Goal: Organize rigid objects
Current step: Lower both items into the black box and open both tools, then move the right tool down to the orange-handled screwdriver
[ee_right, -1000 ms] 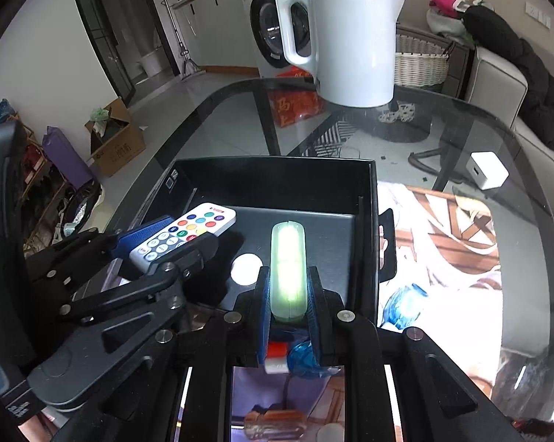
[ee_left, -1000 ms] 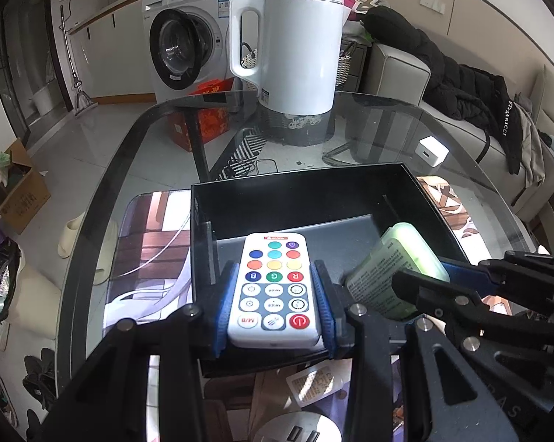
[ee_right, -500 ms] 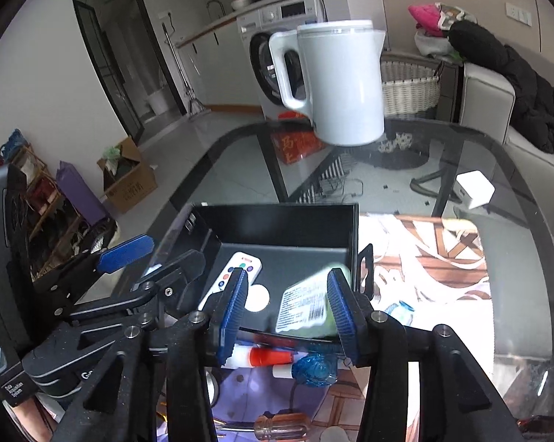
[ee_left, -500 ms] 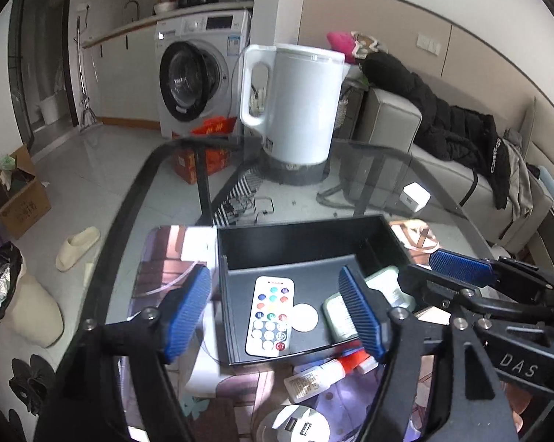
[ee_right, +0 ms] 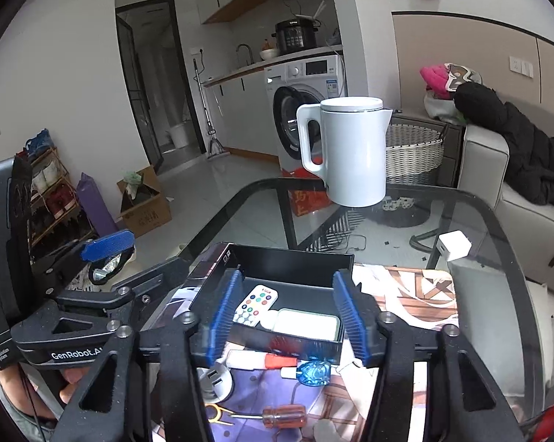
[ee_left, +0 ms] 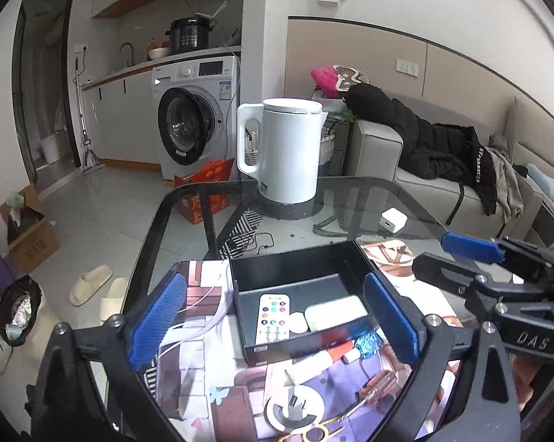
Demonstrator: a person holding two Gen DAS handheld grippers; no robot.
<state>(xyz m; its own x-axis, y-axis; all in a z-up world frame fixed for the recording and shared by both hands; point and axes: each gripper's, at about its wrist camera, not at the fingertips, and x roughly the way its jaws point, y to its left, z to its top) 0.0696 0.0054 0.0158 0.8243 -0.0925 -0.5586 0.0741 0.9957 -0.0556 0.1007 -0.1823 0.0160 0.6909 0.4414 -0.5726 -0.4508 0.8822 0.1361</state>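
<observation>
Glass table (ee_left: 369, 199): white kettle (ee_left: 284, 151) and charger (ee_left: 393, 221) beyond black box (ee_left: 295, 263)

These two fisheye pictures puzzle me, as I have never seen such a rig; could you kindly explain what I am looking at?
There is no robot here: a person holds a two-finger hand tool in each hand, each with a camera looking along its blue-padded fingers. One picture comes from the left gripper, the other from the right gripper; each also shows the other tool at its edge. Both are opening and hold nothing.

Below them is a glass table with an open black plastic box. In it lie a white remote control with coloured buttons, a small white round disc and a pale green flat case. Nearer the cameras, outside the box, lie a white tube with a red cap and an orange-handled screwdriver. A white electric kettle stands at the far end.
</observation>
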